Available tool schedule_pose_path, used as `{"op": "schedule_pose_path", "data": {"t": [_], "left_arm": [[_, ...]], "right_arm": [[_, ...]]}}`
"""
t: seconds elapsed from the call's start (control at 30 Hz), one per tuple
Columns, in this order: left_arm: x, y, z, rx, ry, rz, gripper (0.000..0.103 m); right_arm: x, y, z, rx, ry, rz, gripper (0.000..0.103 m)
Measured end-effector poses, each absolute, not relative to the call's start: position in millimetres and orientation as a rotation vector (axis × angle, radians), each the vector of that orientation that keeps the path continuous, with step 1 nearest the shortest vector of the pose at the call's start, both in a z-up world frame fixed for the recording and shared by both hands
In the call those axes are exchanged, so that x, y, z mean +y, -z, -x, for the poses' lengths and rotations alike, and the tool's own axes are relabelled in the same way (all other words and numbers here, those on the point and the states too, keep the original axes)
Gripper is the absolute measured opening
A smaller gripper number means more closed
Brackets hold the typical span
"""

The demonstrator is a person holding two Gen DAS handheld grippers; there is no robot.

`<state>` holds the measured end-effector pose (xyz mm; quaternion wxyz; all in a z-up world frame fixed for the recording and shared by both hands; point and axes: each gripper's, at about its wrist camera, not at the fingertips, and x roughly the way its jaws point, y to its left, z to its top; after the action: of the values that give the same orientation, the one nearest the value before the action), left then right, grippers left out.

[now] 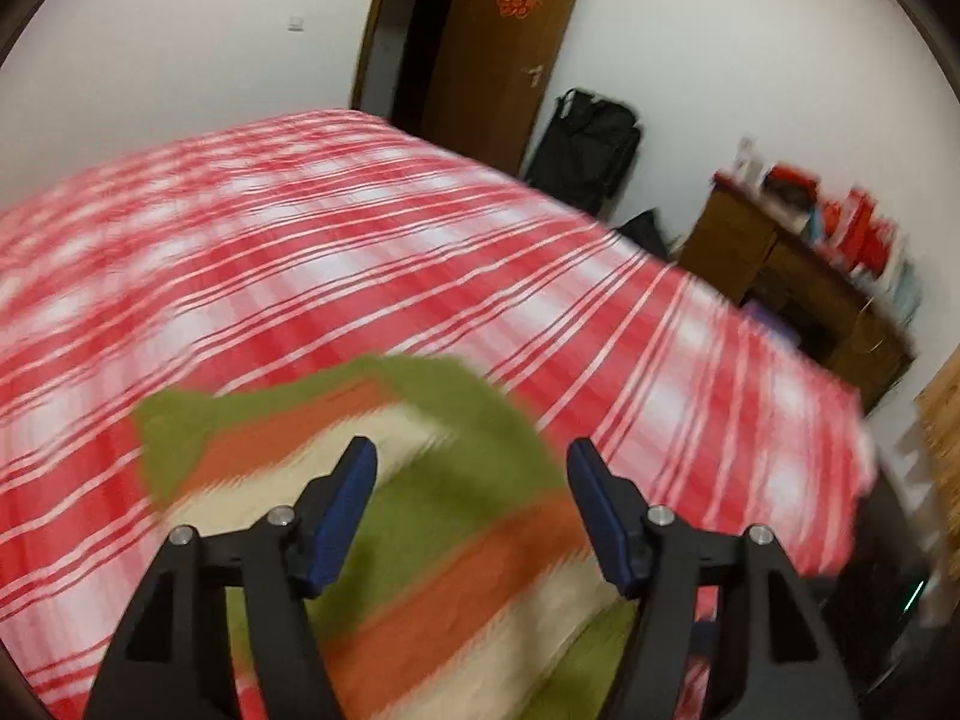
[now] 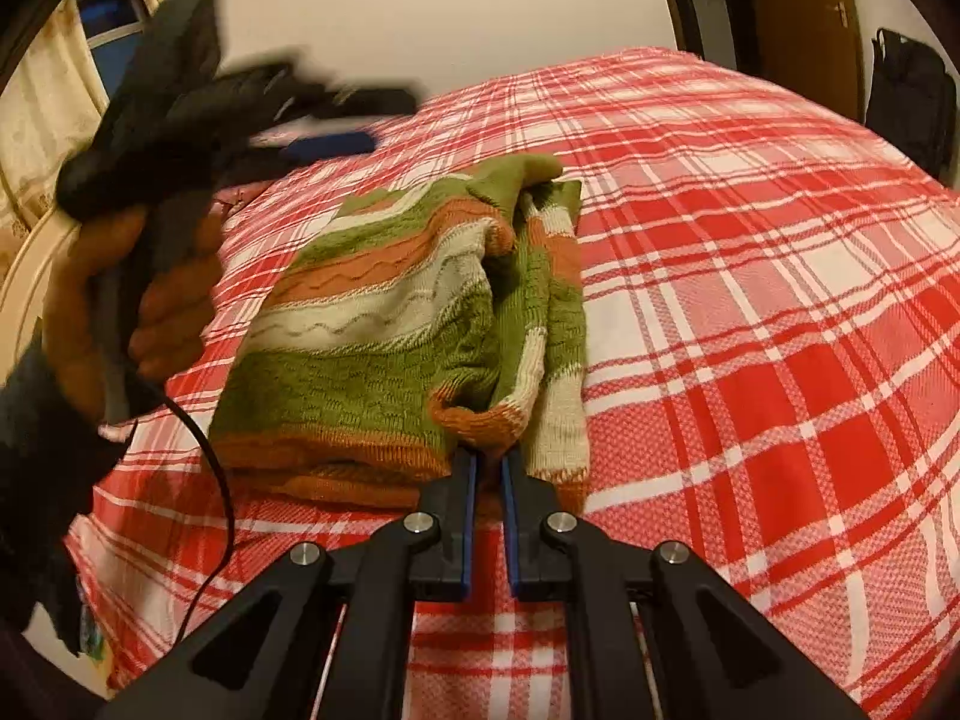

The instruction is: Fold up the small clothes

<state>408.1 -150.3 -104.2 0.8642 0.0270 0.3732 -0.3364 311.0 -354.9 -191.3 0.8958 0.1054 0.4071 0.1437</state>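
Note:
A small knitted sweater [image 2: 390, 324] with green, orange and cream stripes lies partly folded on the red plaid bed [image 2: 750, 300]. My right gripper [image 2: 489, 459] is shut on the sweater's orange cuff or hem at its near edge. My left gripper [image 1: 471, 462] is open and empty, held above the sweater [image 1: 456, 516], which looks blurred in the left wrist view. In the right wrist view the left gripper [image 2: 324, 120] is raised over the sweater's far left side, held by a hand [image 2: 162, 300].
The bed [image 1: 300, 228] fills most of both views. A brown door [image 1: 498, 48], a black bag [image 1: 585, 147] and a wooden desk with red items [image 1: 798, 276] stand beyond the bed. A curtained window [image 2: 114, 30] is at the left.

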Motion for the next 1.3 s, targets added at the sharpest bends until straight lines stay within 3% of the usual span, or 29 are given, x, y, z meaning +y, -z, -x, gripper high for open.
{"op": "schedule_pose_path", "data": {"t": [0.13,0.17,0.2,0.23,0.27,0.47,0.5,0.57,0.63,0.87,1.07,1.17,1.2,1.27,1.3], "left_arm": [[-121.1,116.0,-375.2,0.773,0.674,-0.076,0.08],[-113.0,119.3,-366.5,0.773,0.674,-0.063,0.084],[-109.8,122.2,-361.8,0.775,0.674,-0.056,0.086],[-106.2,127.4,-356.9,0.785,0.671,-0.05,0.089],[-105.6,130.5,-352.9,0.794,0.677,-0.048,0.09],[-110.9,157.6,-340.0,0.797,0.64,-0.111,0.09],[-109.9,159.0,-339.6,0.789,0.64,-0.107,0.091],[-106.1,163.5,-341.1,0.795,0.641,-0.093,0.097],[-104.2,166.9,-340.9,0.795,0.636,-0.1,0.098],[-93.0,183.5,-340.9,0.853,0.669,-0.04,0.098],[-94.0,189.4,-341.0,0.868,0.702,-0.039,0.1],[-87.8,190.9,-343.4,0.88,0.704,0.001,0.1],[-85.8,191.5,-344.1,0.882,0.708,0.015,0.1],[-80.1,193.4,-346.2,0.893,0.72,0.059,0.101],[-77.3,194.5,-347.9,0.9,0.718,0.08,0.101]], "right_arm": [[-373.6,175.1,-306.0,0.798,-0.225,-0.234,0.009],[-379.2,169.2,-307.5,0.777,-0.212,-0.248,0.016],[-384.2,161.4,-311.5,0.755,-0.193,-0.261,0.025],[-386.5,156.0,-316.0,0.741,-0.183,-0.273,0.052],[-387.7,149.1,-322.5,0.711,-0.18,-0.296,0.067],[-348.4,137.0,-395.0,0.756,-0.254,-0.247,0.064],[-341.8,142.1,-409.4,0.782,-0.242,-0.232,0.058],[-336.7,155.8,-430.1,0.838,-0.23,-0.234,0.029],[-335.1,171.9,-442.2,0.882,-0.193,-0.225,0.018],[-339.2,184.4,-420.1,0.854,-0.085,-0.164,0.011],[-339.4,185.3,-413.6,0.842,-0.086,-0.121,0.011],[-350.5,173.2,-404.3,0.815,-0.143,-0.235,0.015],[-354.7,168.4,-396.5,0.804,-0.169,-0.273,0.02],[-354.7,163.8,-381.3,0.789,-0.208,-0.303,0.061],[-354.7,162.7,-370.8,0.778,-0.22,-0.31,0.062]]}}
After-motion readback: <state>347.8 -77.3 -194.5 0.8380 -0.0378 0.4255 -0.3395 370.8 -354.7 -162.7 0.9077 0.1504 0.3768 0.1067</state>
